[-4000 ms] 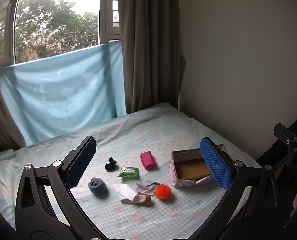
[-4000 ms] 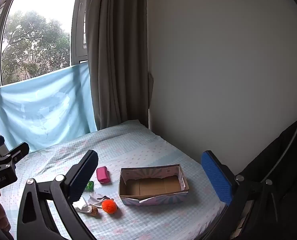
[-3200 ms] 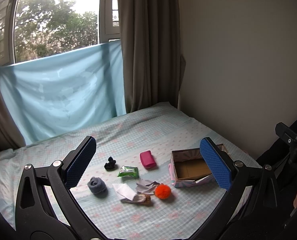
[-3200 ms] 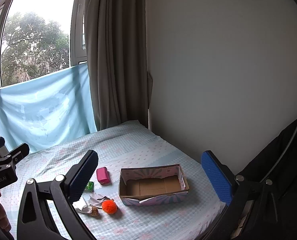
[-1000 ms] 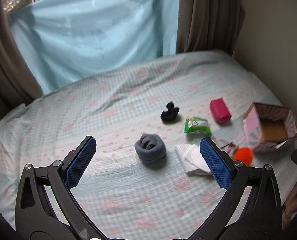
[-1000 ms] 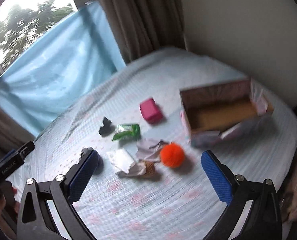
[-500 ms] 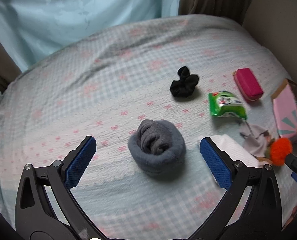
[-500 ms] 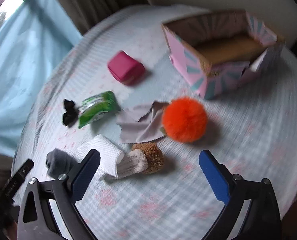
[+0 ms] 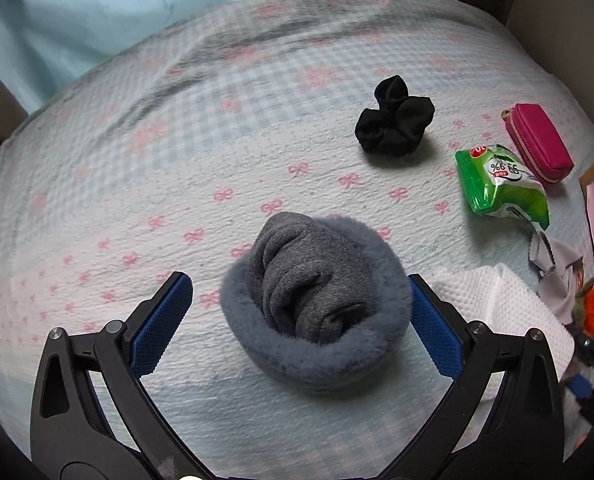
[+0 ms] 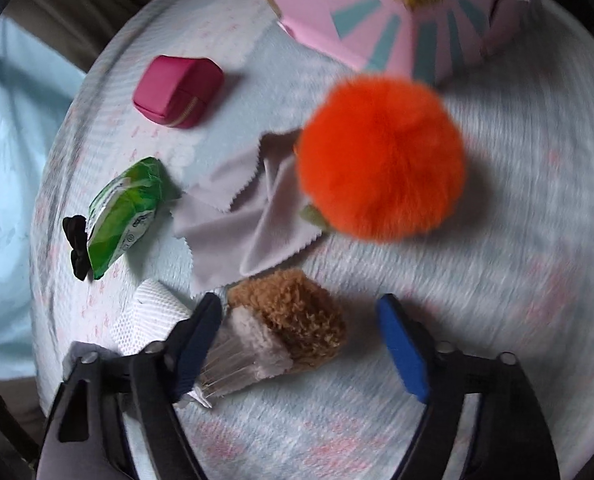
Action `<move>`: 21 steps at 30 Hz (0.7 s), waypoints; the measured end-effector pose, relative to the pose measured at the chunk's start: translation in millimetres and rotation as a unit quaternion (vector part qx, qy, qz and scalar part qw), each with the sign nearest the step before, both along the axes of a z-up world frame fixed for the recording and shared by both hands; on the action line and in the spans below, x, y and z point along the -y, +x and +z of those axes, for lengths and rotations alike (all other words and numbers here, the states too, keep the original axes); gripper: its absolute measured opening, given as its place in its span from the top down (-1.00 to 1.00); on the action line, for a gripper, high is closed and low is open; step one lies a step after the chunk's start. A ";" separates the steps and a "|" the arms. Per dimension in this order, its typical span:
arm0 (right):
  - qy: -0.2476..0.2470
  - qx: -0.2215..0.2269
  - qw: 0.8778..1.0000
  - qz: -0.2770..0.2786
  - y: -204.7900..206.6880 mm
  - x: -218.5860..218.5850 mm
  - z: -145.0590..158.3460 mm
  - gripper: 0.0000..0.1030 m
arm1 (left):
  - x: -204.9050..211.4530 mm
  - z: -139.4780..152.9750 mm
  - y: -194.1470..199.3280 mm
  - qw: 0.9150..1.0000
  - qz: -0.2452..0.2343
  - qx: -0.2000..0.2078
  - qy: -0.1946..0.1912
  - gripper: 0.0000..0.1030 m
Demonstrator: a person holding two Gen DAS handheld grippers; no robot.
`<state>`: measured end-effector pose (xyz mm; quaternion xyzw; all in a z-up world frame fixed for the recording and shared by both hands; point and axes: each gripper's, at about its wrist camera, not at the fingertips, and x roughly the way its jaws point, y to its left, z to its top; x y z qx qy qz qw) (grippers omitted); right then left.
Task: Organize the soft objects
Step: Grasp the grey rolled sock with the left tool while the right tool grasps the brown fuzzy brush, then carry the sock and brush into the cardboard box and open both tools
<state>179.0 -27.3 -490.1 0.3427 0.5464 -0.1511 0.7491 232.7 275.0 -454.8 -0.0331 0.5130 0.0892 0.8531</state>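
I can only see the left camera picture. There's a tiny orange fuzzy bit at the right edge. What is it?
Observer: It's a round orange pompom. The right wrist view shows all of it, lying just in front of a pink box.
Child: Is anything under it?
Observer: Its edge overlaps a corner of a grey cloth with zigzag edges.
Child: What's happening closer to that camera?
Observer: The right gripper is open, with a finger on either side of a brown and grey fuzzy bundle. It has not shut on it.
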 end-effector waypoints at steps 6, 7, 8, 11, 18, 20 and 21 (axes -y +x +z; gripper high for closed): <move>0.035 0.015 0.999 -0.011 -0.1 1.4 -0.5 0.05 | 4.8 -2.5 7.5 1.000 -0.022 -0.005 -0.010 -0.26; 0.039 0.017 0.999 -0.012 0.5 1.7 -0.3 0.08 | 5.9 -1.7 7.8 1.000 -0.026 -0.004 -0.009 -0.19; 0.043 0.018 0.999 -0.013 1.0 2.4 0.1 0.11 | 7.0 -0.4 8.6 1.000 -0.029 -0.004 -0.010 -0.08; 0.047 0.024 0.999 -0.009 0.3 3.0 3.7 0.16 | 9.1 6.1 8.6 0.999 -0.032 -0.003 -0.011 0.08; 0.035 0.051 0.998 0.012 -2.9 7.0 33.4 0.21 | 10.5 34.3 -9.2 0.999 -0.028 0.008 -0.021 0.14; 0.031 0.058 0.998 0.017 -3.2 8.2 44.2 0.21 | 12.2 45.6 -15.1 0.999 -0.028 0.011 -0.021 0.14; 0.027 0.063 0.997 0.020 -4.4 9.8 53.0 0.21 | 13.5 53.8 -18.7 0.999 -0.028 0.014 -0.022 0.14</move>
